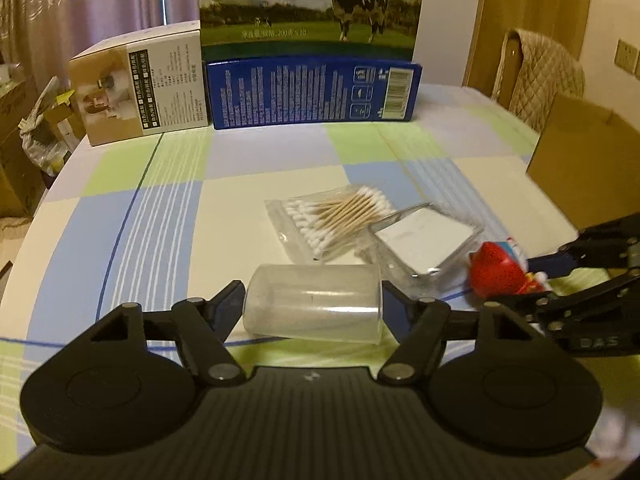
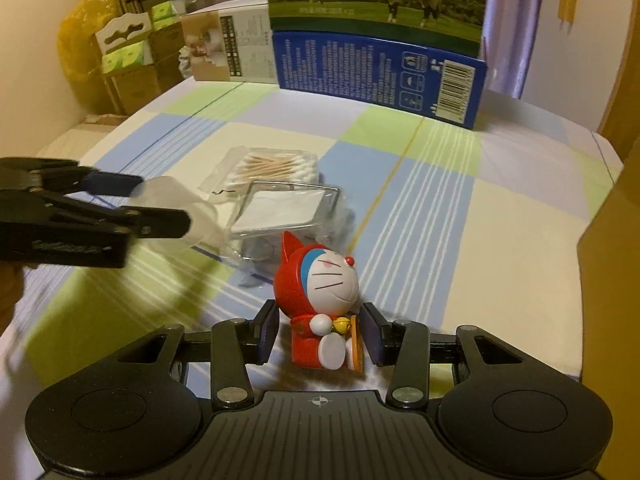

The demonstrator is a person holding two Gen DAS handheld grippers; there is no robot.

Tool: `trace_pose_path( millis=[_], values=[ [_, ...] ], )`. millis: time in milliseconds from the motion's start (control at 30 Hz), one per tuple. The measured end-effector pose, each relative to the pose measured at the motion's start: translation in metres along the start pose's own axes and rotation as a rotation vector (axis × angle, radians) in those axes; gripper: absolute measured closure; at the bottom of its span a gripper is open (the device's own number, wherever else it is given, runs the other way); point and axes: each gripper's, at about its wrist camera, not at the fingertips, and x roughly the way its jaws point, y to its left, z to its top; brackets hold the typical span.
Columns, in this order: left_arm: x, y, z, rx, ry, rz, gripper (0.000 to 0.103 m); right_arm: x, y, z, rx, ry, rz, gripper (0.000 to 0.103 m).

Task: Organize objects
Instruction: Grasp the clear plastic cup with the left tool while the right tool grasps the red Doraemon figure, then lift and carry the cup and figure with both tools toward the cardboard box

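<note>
1. Left gripper (image 1: 313, 305): its jaws are closed on a clear plastic cup (image 1: 314, 302) lying on its side between the pads. The right wrist view shows the cup raised off the checked tablecloth (image 1: 168, 216), at the near left of the scene.

2. Right gripper (image 2: 319, 336): its jaws flank a red cat figurine (image 2: 320, 304) standing upright on the cloth at the near right. One pad appears to touch the figurine's side; a narrow gap shows at the other. I cannot tell whether the grip is made.

3. Untouched items: a bag of cotton swabs (image 1: 340, 218) lies flat at mid-table. Just right of it, overlapping its edge, sits a clear square case (image 1: 424, 246) holding white pads. Neither gripper is on them.

4. Possible destination: a brown cardboard box (image 1: 588, 160) stands at the right edge. Its interior is not visible, so contents cannot be confirmed.

5. Background: a milk carton box (image 1: 312, 0), a blue box (image 1: 316, 92) and a white-and-tan box (image 1: 140, 88) line the far edge.

6. Assessment: the task looks to be at an early stage. No item is visibly put away; one is in hand, one is being addressed, two remain.
</note>
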Motion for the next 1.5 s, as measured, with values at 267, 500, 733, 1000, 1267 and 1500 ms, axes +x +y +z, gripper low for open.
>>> trace_pose_path(
  millis=[267, 500, 733, 1000, 1267, 1500],
  values=[
    [-0.02, -0.018, -0.012, 0.026, 0.037, -0.004, 0.035, -0.007, -0.004, -0.005, 0.057, 0.037, -0.007, 0.069],
    [-0.016, -0.029, -0.028, 0.077, 0.086, -0.001, 0.035, -0.005, -0.006, -0.012, 0.05, 0.031, 0.021, 0.068],
    [-0.011, -0.031, -0.031, 0.092, 0.093, -0.006, 0.034, 0.004, 0.002, -0.016, -0.043, 0.006, 0.01, 0.064],
    [-0.008, -0.03, -0.033, 0.106, 0.097, -0.01, 0.033, 0.008, 0.007, -0.016, -0.076, 0.005, -0.01, 0.064],
    [-0.007, -0.028, -0.031, 0.079, 0.098, -0.04, 0.035, 0.004, 0.006, -0.006, -0.036, 0.013, -0.003, 0.064],
    [-0.022, -0.027, -0.026, 0.039, 0.092, -0.029, 0.035, -0.008, 0.003, -0.005, -0.001, 0.007, -0.005, 0.064]
  ],
)
